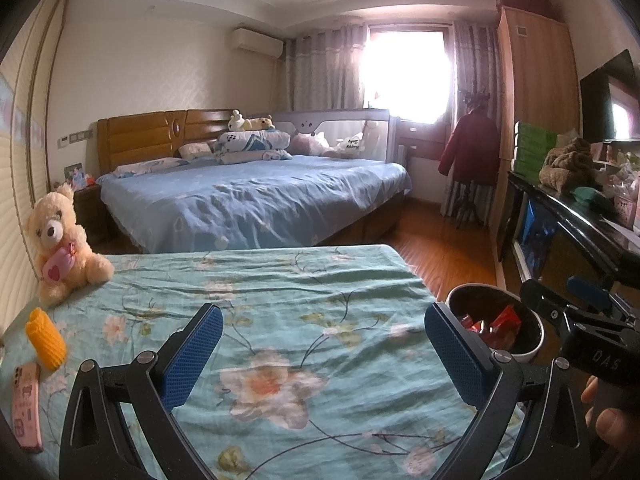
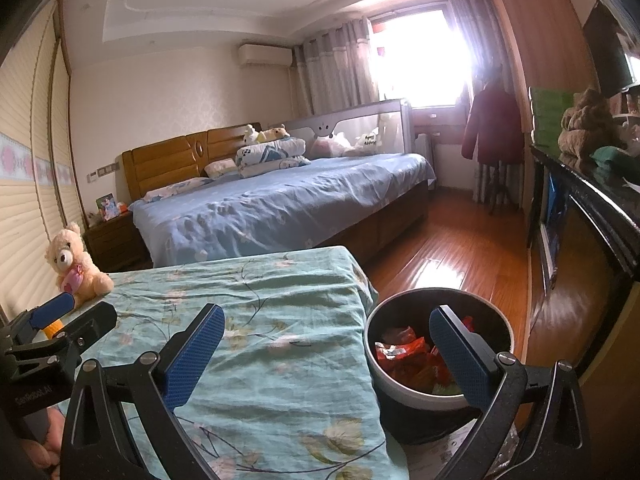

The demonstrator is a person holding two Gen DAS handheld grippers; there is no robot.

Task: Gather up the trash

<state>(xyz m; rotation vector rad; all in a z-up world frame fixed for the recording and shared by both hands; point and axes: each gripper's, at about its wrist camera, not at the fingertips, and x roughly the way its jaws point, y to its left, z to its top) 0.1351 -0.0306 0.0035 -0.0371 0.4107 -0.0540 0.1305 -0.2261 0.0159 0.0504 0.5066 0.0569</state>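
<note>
Both claws are hanging released, empty. Yellow foam wrapper (image 1: 45, 339) is lying at cloth's left edge, nearer left gripper (image 1: 324, 354); bin (image 2: 438, 354) is sitting under right gripper (image 2: 326, 356).

A home bedroom: made bed (image 1: 256, 196) (wooden headboard (image 1: 160, 136)), teddy bear (image 1: 60, 236), curtains (image 1: 324, 68).

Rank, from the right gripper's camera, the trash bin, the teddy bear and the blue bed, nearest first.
1. Trash bin: just beyond the open right gripper, low right.
2. Teddy bear: far left corner of the floral-covered table.
3. Blue bed: behind the table.
</note>
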